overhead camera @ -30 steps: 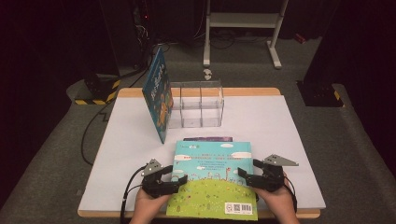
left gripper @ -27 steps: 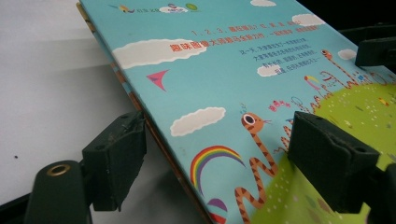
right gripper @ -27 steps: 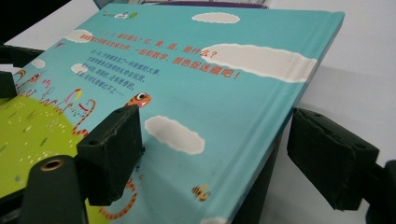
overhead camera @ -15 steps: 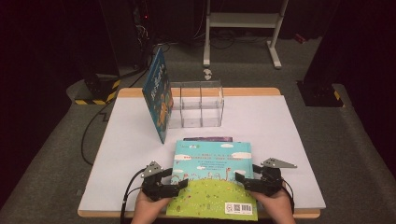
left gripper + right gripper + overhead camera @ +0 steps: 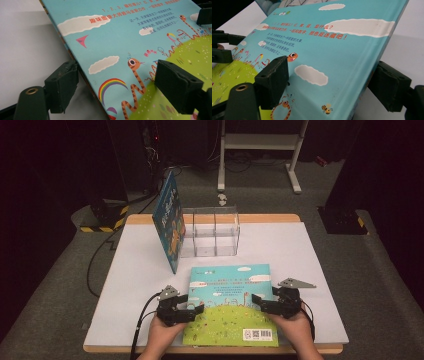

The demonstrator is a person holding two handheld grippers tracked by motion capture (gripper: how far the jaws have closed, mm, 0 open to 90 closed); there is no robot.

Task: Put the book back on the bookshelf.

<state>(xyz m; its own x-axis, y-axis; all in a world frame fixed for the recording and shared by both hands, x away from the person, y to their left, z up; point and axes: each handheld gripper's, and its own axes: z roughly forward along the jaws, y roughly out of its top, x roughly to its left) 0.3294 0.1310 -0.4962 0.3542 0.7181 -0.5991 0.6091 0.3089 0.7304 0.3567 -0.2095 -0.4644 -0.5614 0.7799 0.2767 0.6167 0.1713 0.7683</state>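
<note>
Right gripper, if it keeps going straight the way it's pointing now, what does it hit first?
Most likely the picture book: the right gripper points left across the table, its fingers straddling the book's right edge, so the edge probably meets the gripper's throat. Depth is unclear.

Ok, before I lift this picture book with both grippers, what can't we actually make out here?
- High view: the second book under the picture book; just a dark sliver shows.
- Left gripper view: whether the pads press on the cover; the book's edge hides the contact.
- Right gripper view: the same; its far jaw sits below the book's edge.
- High view: the barcode label, too small to read.
</note>
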